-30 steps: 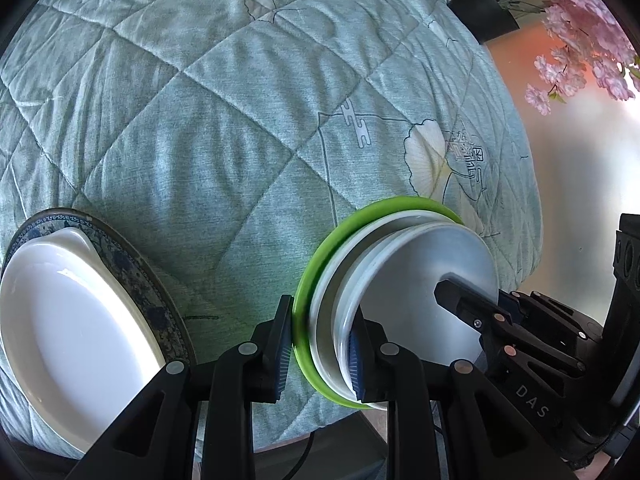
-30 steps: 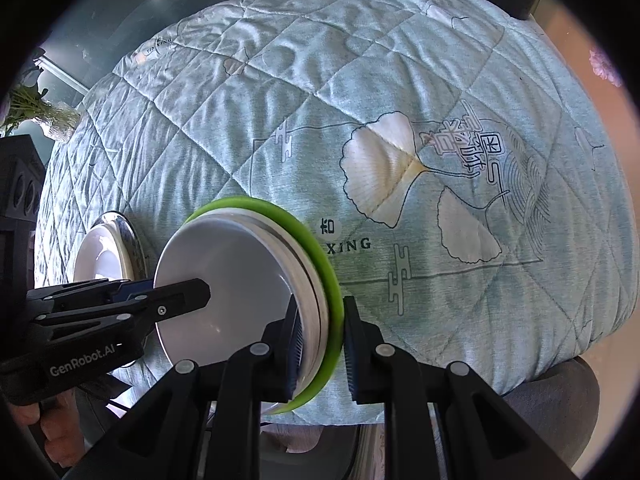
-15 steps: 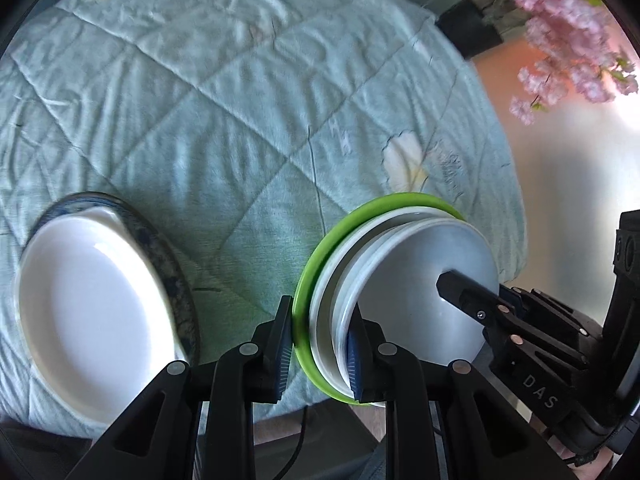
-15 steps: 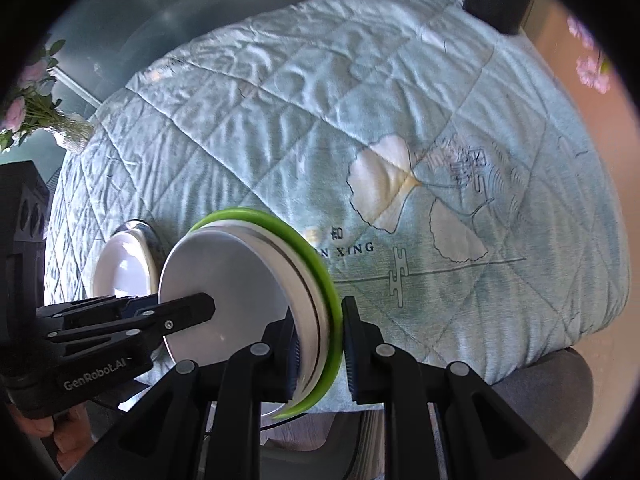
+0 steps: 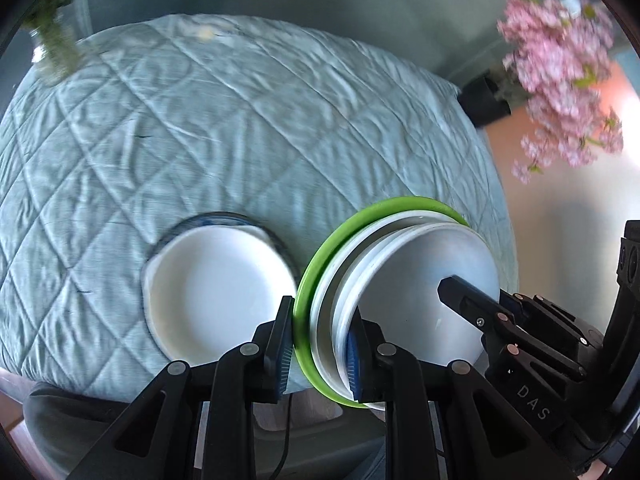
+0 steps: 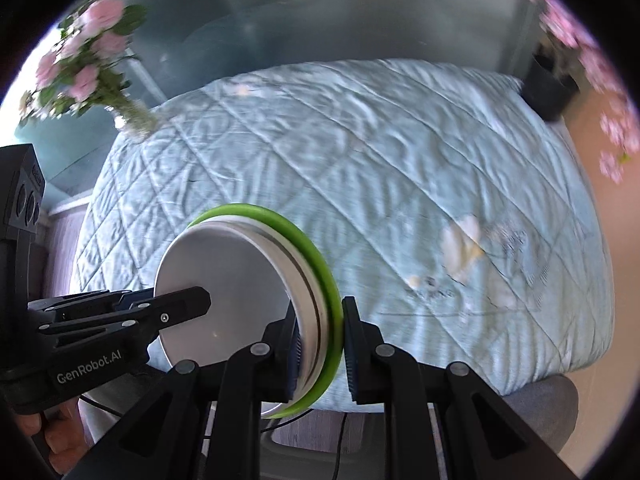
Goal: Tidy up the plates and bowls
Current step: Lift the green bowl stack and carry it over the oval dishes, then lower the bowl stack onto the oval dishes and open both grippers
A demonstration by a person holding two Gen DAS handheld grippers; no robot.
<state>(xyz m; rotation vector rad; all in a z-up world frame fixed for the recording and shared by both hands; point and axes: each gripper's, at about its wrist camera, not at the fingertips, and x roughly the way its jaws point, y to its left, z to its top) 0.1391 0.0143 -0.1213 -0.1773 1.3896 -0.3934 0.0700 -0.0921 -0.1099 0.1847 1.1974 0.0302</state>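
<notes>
Both claws, left and right, grip the stack by opposite rims, now raised higher above the quilted desk, beside the white plate; transfer under way.

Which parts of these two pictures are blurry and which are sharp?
Left wrist view: quilt and pink blossoms smeared by motion; the gripped plate stack and left gripper stay sharp. Right wrist view: quilt print and vase flowers blurred; right gripper crisp.
</notes>
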